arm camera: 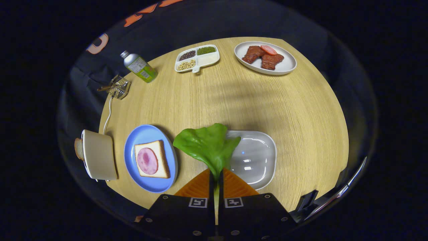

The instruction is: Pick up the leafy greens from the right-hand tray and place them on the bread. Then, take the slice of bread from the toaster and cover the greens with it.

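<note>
Leafy greens point(209, 145) hang clamped by the stem in the gripper point(216, 177), apparently above the white tray point(259, 159), right of the blue plate point(148, 134) with bread point(162, 160).

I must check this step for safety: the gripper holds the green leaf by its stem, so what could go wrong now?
1. The gripper pinches only the thin stem of the leafy greens, so the leaf may slip or twist.
2. The floppy leaf could land off the bread on the blue plate, missing the ham slice.
3. The toaster stands close beside the plate and may be bumped.
</note>
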Action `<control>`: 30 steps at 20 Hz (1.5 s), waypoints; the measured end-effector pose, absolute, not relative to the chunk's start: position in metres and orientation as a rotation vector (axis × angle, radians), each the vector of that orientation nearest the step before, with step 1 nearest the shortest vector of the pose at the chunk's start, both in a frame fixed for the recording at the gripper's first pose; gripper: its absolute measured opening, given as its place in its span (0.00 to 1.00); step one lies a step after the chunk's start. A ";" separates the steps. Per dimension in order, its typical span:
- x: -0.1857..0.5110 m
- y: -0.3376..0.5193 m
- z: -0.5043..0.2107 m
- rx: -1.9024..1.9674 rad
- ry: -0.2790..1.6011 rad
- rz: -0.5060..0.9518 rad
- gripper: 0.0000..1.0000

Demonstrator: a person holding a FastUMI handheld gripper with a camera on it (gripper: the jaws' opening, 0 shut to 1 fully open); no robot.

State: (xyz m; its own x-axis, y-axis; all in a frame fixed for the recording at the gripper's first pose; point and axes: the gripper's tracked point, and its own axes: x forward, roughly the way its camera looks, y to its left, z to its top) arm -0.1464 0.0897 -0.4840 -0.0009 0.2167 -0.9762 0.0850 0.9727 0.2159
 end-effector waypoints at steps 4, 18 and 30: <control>-0.136 0.118 -0.466 0.246 1.556 0.169 0.04; -0.137 0.225 -0.471 0.178 1.609 0.322 0.06; -0.140 0.256 -0.487 0.080 1.604 0.288 0.38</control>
